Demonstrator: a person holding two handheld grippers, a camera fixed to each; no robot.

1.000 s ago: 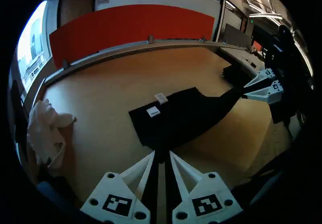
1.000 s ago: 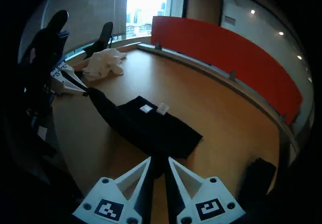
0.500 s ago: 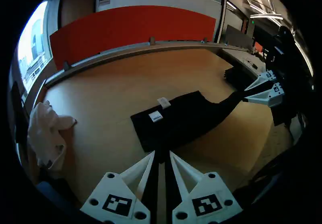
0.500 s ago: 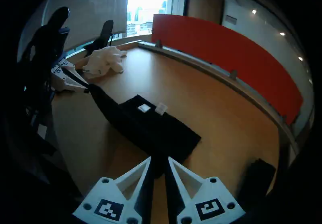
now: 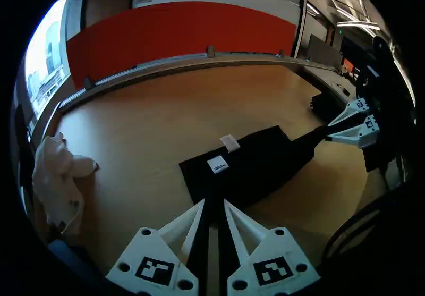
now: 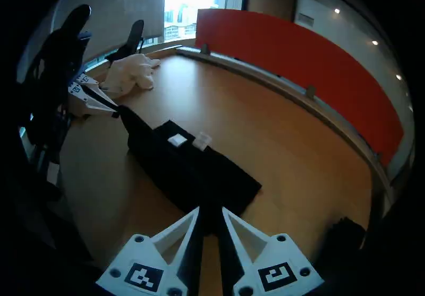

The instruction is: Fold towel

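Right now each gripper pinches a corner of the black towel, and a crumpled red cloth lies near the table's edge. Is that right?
Not quite. The crumpled cloth is white, not red; the left gripper view shows it near the table's edge. The rest holds: the left gripper and the right gripper each pinch a corner of the black towel.

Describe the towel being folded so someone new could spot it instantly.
Find the long wooden table backed by the red partition. Mid-table lies a black towel, two corners pinched by the left tongs and the right tongs. Unlike the crumpled white cloth at the table's end, it is black and carries two small white tags.
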